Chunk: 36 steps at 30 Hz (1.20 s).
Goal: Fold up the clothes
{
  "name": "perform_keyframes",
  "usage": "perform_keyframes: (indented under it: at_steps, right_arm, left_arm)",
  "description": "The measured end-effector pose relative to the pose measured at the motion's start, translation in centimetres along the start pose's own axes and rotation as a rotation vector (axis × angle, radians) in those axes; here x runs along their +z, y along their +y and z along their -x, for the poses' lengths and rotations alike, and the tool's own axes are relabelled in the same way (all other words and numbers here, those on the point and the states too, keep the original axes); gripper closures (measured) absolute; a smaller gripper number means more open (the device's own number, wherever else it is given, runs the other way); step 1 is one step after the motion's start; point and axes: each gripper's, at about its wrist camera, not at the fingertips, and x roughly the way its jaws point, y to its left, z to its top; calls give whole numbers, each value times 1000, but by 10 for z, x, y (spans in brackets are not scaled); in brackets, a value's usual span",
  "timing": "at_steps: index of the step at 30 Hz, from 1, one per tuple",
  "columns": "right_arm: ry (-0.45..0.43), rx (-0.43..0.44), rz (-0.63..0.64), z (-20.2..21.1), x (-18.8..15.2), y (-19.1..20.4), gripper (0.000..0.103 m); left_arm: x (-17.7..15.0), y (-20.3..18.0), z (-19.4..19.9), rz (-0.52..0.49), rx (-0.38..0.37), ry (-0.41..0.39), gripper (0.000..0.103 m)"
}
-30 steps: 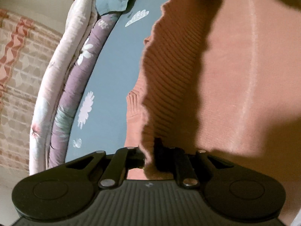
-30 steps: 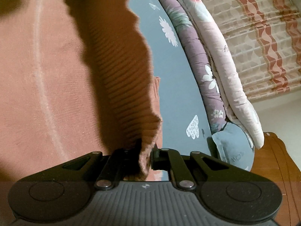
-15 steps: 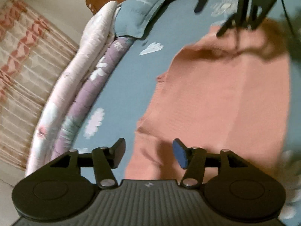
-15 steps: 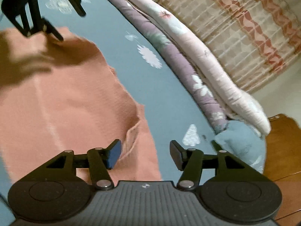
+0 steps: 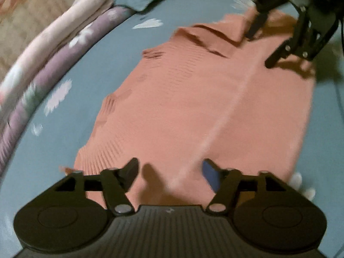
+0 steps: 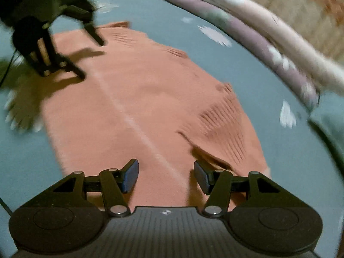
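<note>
Left wrist view is showing the salmon knit garment (image 5: pixel 193 99) lying spread on the blue bed sheet (image 5: pixel 90 68), a pale crease line running down its middle and one long side doubled back over itself, so ribbed fabric is overlapping the smooth layer along that edge. Near my right hand-held gripper the overlapped flap (image 6: pixel 223 126) is puckering and lifting a little instead of lying flat.

I am holding my left hand-held gripper (image 5: pixel 169 172) over one short end of the garment with its jaws spread wide and nothing between them. My right hand-held gripper (image 6: pixel 165 173) is hovering over the opposite short end, likewise wide apart and gripping nothing; it is showing at the far end of the left view too. Both views are blurring, so I cannot tell whether any fingertip is touching the cloth.

I am judging this as a pause between folds, with one lengthwise fold lying in place and no cloth in either grip. Any next fold is calling for each hand-held gripper to pinch through both layers at an edge, or the flap may slide.

Beyond the sheet, a rolled floral quilt (image 5: pixel 43 64) is lying along the bed edge, with a patterned curtain (image 6: pixel 301 10) behind it.
</note>
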Motion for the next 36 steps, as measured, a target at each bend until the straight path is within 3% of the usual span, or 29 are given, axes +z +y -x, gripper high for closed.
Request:
perform_keyframes:
  at_steps: [1,4,7,8,13,16,18,22,24,30,36]
  right_arm:
    - [-4,5,-46,-1,0,-12,37]
    - [-19,-93,-112,2,3,-40,37]
    - [-15,-247,-145,3,4,-60,37]
    - [-21,-257,-158,4,3,-62,37]
    - [-57,-205,-193,9,2,-54,37]
    - [-33,-184,-150,0,-1,-29,37]
    - [-21,-197,-135,-4,-4,-15,37]
    - [-41,-202,-204,5,-14,-8,37]
    - [-39,-187,-261,13,-22,-5,37]
    - [13,-174,-310,26,-47,13,31]
    - [-5,-190,-342,51,-61,29,31]
  left_arm:
    - [0,7,-3,25,-4,-2,22]
    - [0,16,-4,32,25,1,20]
    - [1,20,-5,19,111,25,21]
    - [2,23,-6,23,135,37,21]
    - [3,31,0,76,89,-3,22]
    - [-1,29,-6,103,76,27,22]
    - [-10,29,-3,153,68,30,22]
    - [-48,33,4,362,7,97,22]
    - [-70,27,14,438,5,72,22]
    - [-90,8,33,548,-16,87,22]
    - [-88,0,51,517,-1,85,22]
